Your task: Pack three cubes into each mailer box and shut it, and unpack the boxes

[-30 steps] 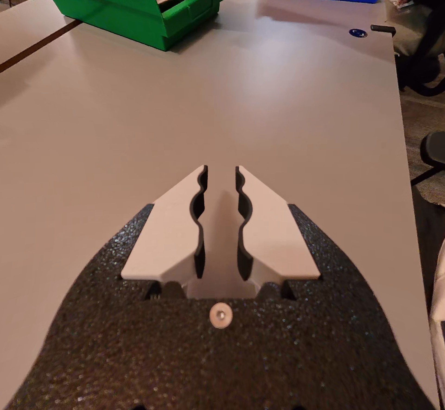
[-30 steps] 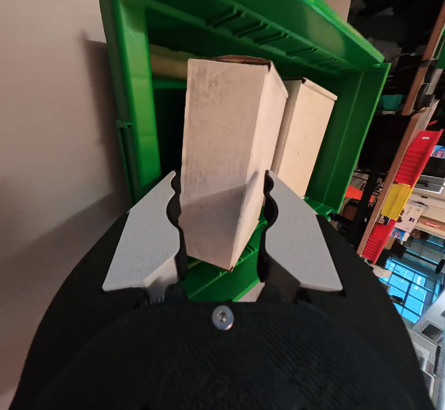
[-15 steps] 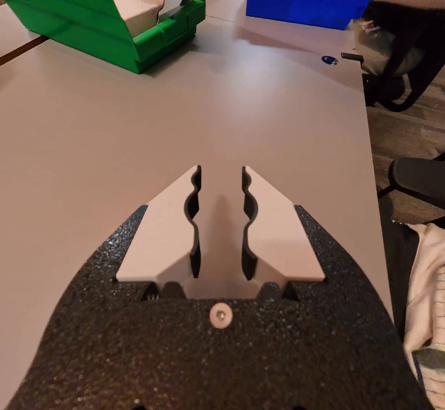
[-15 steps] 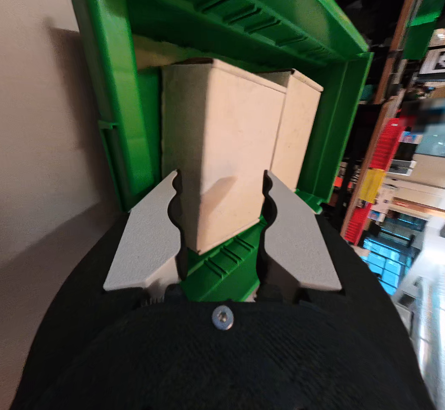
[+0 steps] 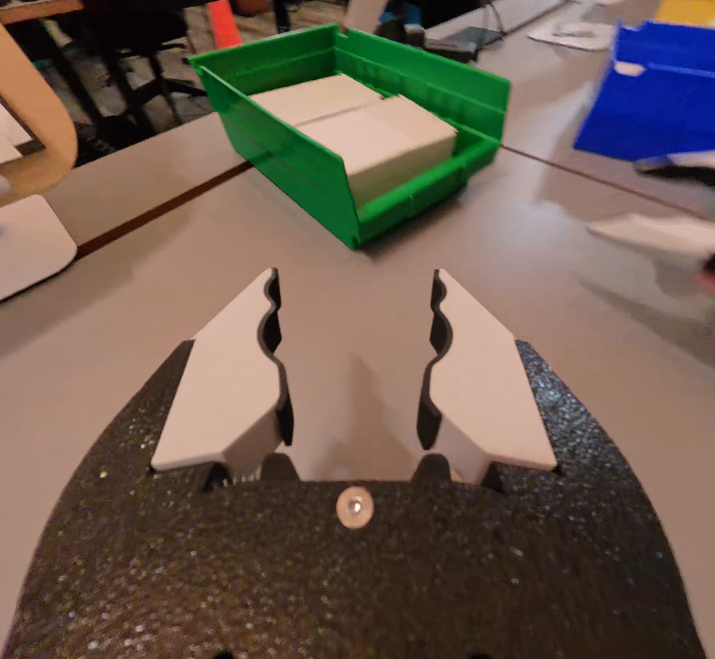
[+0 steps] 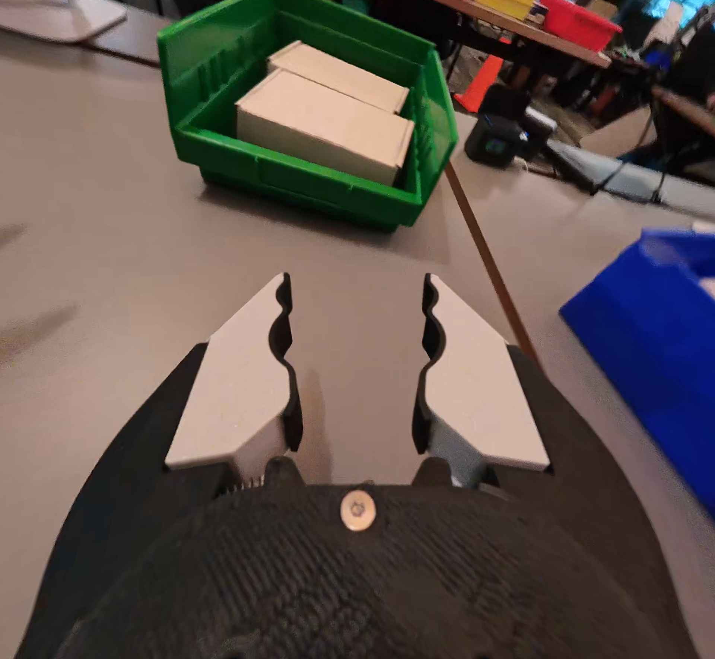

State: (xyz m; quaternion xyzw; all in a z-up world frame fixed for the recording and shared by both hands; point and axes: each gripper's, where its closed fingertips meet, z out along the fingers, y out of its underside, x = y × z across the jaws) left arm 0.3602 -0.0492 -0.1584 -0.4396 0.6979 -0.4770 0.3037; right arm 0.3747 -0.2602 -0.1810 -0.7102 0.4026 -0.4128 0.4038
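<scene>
The left gripper (image 5: 354,280) has its fingers (image 5: 232,369) spread apart with nothing between them, low over the grey bench (image 5: 116,331). The right gripper (image 6: 355,284) is likewise parted and empty. Above centre in both wrist views sits a green bin (image 5: 309,172) holding two closed white mailer boxes (image 6: 321,130) lying side by side. A blue bin (image 6: 650,331) stands at the right edge of each frame.
</scene>
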